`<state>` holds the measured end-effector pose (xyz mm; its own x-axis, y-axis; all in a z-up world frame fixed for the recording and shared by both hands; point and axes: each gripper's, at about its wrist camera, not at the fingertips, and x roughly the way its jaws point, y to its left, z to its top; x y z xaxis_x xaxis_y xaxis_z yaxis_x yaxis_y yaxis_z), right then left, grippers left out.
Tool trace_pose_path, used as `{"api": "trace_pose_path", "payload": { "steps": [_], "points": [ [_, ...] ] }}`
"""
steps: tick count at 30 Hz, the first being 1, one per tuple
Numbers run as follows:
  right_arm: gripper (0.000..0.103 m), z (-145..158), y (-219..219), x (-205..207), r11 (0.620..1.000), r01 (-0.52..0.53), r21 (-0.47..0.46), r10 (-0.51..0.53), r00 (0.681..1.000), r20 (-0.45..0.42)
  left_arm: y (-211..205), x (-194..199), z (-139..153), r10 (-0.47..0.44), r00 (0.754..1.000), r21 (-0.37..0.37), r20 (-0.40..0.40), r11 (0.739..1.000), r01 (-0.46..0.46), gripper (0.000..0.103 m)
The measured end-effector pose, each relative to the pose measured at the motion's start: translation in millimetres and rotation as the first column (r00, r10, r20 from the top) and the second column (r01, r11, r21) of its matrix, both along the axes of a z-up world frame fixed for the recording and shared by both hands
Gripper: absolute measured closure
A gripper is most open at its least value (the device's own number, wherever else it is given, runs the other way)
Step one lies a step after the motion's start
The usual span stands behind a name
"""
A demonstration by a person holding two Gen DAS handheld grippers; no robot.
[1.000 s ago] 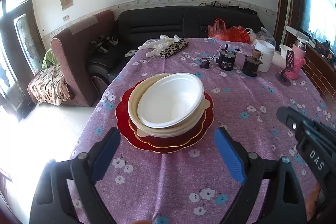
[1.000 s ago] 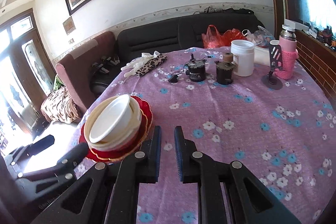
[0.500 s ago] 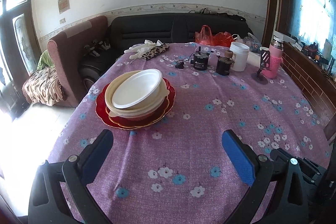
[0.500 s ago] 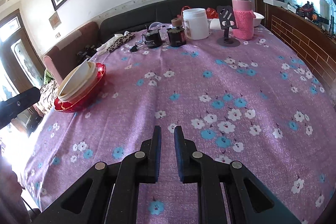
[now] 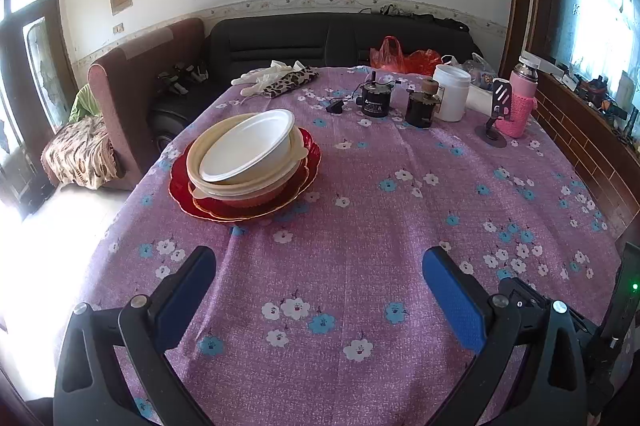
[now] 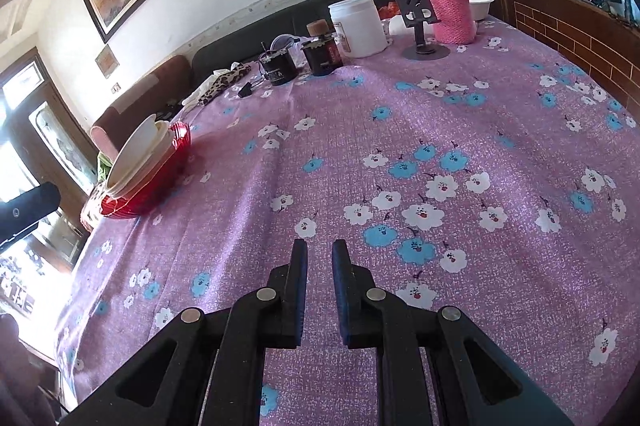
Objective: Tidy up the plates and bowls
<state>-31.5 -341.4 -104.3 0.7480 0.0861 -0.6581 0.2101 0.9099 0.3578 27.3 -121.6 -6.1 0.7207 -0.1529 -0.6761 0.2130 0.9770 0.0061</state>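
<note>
A white bowl (image 5: 248,144) nests in a cream bowl (image 5: 224,182), both stacked on red plates (image 5: 304,178) left of centre on the purple flowered tablecloth (image 5: 360,226). My left gripper (image 5: 318,266) is open, its blue pads wide apart, well short of the stack with nothing between them. In the right wrist view the same stack (image 6: 140,162) sits far off at the left. My right gripper (image 6: 320,250) is shut, empty, low over the cloth. The right gripper's black body (image 5: 560,326) shows at the lower right of the left wrist view.
At the table's far end stand a white tub (image 5: 452,92), two dark jars (image 5: 376,100), a phone stand (image 5: 496,122), a pink flask (image 5: 522,98) and gloves with a leopard pouch (image 5: 280,80). A brick ledge (image 5: 592,146) runs along the right; sofas stand beyond.
Both grippers have drawn back from the stack toward the near edge; the right one also sank and swung right, leaving the stack far at its left. The stack has not moved.
</note>
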Motion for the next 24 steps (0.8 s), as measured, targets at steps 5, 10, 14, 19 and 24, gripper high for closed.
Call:
{"api": "trace_pose_path", "payload": {
  "steps": [5, 10, 14, 19, 24],
  "points": [
    [0.090, -0.7, -2.7, -0.9, 0.999, -0.007, 0.039, 0.006, 1.000, 0.019, -0.5, 0.5, -3.9, 0.002, 1.000, 0.001, -0.008, 1.000, -0.002, 0.000],
    [0.090, -1.6, -4.7, -2.0, 0.998, -0.003, 0.056, 0.001, 1.000, 0.024, -2.3, 1.4, -6.3, -0.003, 1.000, 0.000, -0.008, 1.000, 0.003, 0.000],
    [0.089, 6.5, 6.0, 1.8, 1.000, -0.012, 0.003, 0.012, 1.000, 0.020, -3.6, 4.9, -11.6, 0.005, 1.000, 0.012, -0.012, 1.000, -0.005, 0.000],
    [0.087, 47.5, 50.7, 18.6, 0.993, -0.097, -0.069, 0.104, 0.990, 0.093, 13.9, 9.4, -9.6, 0.064, 0.998, 0.031, 0.002, 0.997, -0.064, 0.000],
    [0.057, 86.6, 98.8, 27.5, 0.981, -0.116, -0.156, 0.147, 0.967, 0.209, 55.3, 13.5, 5.1, 0.175, 0.983, 0.024, 0.047, 0.984, -0.177, 0.000]
  ]
}}
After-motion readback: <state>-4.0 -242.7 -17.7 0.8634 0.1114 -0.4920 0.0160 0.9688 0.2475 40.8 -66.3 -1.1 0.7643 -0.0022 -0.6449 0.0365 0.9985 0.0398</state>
